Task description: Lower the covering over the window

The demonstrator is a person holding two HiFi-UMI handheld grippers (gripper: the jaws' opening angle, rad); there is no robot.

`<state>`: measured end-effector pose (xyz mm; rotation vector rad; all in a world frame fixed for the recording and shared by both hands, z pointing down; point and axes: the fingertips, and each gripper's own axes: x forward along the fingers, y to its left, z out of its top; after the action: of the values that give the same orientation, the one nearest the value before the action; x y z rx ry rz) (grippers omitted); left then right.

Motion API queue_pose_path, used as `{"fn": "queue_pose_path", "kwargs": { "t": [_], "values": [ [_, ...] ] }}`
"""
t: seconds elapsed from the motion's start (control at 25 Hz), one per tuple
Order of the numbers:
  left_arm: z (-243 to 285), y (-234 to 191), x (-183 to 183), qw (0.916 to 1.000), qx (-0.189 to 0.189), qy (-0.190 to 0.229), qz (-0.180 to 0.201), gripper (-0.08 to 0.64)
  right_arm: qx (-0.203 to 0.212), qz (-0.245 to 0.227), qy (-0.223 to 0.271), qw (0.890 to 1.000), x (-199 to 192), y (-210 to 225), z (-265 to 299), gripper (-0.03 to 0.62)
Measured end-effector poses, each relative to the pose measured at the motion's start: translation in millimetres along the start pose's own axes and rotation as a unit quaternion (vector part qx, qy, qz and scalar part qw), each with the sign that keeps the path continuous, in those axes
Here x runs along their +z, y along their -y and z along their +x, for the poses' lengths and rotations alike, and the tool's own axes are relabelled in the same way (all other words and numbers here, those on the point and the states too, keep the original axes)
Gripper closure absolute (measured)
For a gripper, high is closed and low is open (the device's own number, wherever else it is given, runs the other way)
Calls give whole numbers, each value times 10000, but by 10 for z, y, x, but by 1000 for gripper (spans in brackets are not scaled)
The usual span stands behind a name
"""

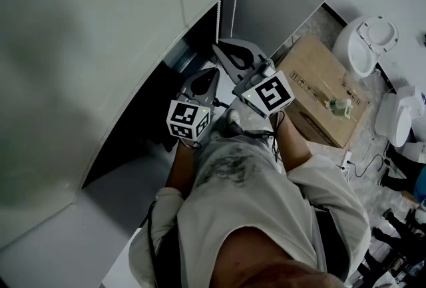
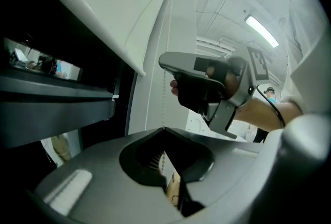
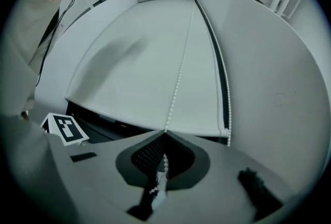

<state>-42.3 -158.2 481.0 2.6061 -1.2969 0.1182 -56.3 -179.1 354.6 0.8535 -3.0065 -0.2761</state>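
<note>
**A:** Where is the covering sitting?

**B:** The white fabric roller blind (image 1: 100,47) is filling the upper left of the head view and hanging over the upper part of the window. Its bottom rail (image 3: 147,120) is running across the middle of the right gripper view. The dark window glass (image 1: 140,120) is showing below the blind as a slanting band.

**A:** And the cord?

**B:** A white beaded pull chain (image 1: 218,10) is hanging by the blind's right edge, near the top centre of the head view. In the right gripper view two strands are showing, one down the face of the blind and one along its right side.

**A:** What is the right tool doing?

**B:** The right tool (image 3: 165,134) is pinching that chain. Its tips are pressed together at the lower centre of its own view, and beads are trailing into the hollow behind them.

**A:** And the left tool?

**B:** The left tool (image 2: 163,130) is sitting to the lower left of the right one in the head view. Its jaws are pressed together too. A strand is running straight down into the point where they meet, so it is pinching the chain as well.

**A:** Anything else around?

**B:** A brown cardboard box (image 1: 323,84) is lying on the speckled floor (image 1: 318,22) at the right of the head view, well apart from the window. What looks like a white toilet bowl (image 1: 369,40) is standing beyond it, at the upper right.
</note>
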Motion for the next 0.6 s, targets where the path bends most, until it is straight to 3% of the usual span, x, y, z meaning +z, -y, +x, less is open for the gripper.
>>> {"fn": "queue_pose_path", "kwargs": {
  "t": [0.32, 0.6],
  "values": [
    [39, -70, -316, 9997, 29, -219, -113, 551, 17, 140, -220, 9997, -388, -70, 10, 574],
    [57, -73, -429, 9992, 28, -348, -194, 551, -6, 232, -289, 9993, -464, -56, -5, 575]
  ]
}}
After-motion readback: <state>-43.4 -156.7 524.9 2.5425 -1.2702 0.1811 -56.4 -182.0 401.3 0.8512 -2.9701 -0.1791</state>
